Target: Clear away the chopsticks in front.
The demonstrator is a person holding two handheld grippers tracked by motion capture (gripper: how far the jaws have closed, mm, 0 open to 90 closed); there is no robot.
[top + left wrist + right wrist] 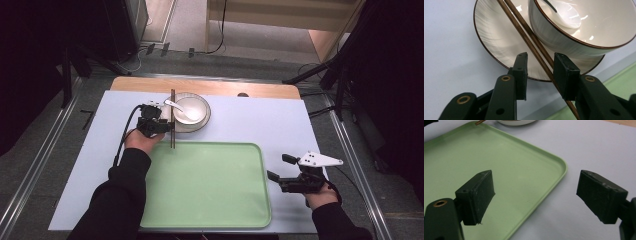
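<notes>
A pair of dark wooden chopsticks (173, 120) lies across the rim of a white plate (204, 123) and reaches the far edge of a green tray (210, 185). A white bowl (196, 104) with a white spoon (180, 111) in it stands on the plate. In the left gripper view the chopsticks (529, 37) pass between the jaws of my left gripper (540, 56), close to the right pad, with a gap on the left side. The left gripper (166, 123) is open. My right gripper (280, 166) is held wide open over the tray's right edge, with nothing between its jaws (536, 185).
A pale blue mat (250, 120) covers the wooden table (210, 86). The green tray (474, 152) has nothing on it. The plate (491, 37) and bowl (564, 42) sit just beyond the tray's far left corner. Dark stands and cables are on the floor behind.
</notes>
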